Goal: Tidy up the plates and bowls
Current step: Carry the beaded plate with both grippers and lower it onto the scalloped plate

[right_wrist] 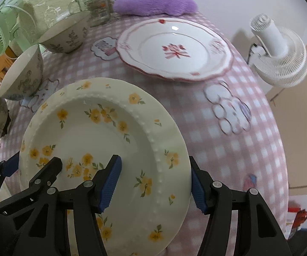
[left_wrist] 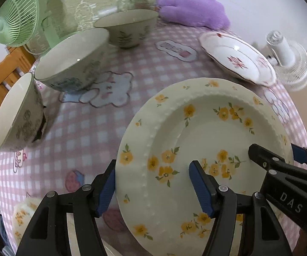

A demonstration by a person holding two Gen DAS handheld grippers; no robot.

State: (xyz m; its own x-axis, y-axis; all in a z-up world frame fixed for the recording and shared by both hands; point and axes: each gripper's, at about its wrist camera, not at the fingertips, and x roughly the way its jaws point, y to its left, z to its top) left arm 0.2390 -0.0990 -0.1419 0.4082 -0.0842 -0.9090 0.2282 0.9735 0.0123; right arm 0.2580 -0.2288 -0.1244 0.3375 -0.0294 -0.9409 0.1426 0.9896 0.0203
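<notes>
I see the checked tablecloth (right_wrist: 249,128) filling both views; on it my yellow-flowered plate (left_wrist: 204,140) sits low and centre, tilted, its rim gripped from both sides; my left gripper (left_wrist: 153,187) clamps the rim at seven o'clock, one finger outside and one in the well; my right gripper (right_wrist: 155,181) clamps the opposite rim at five o'clock likewise; the red-patterned plate (right_wrist: 174,49) lies flat at twelve o'clock, well apart; three bowls (left_wrist: 72,64) line up from nine toward eleven o'clock, the nearest one tipped.
</notes>
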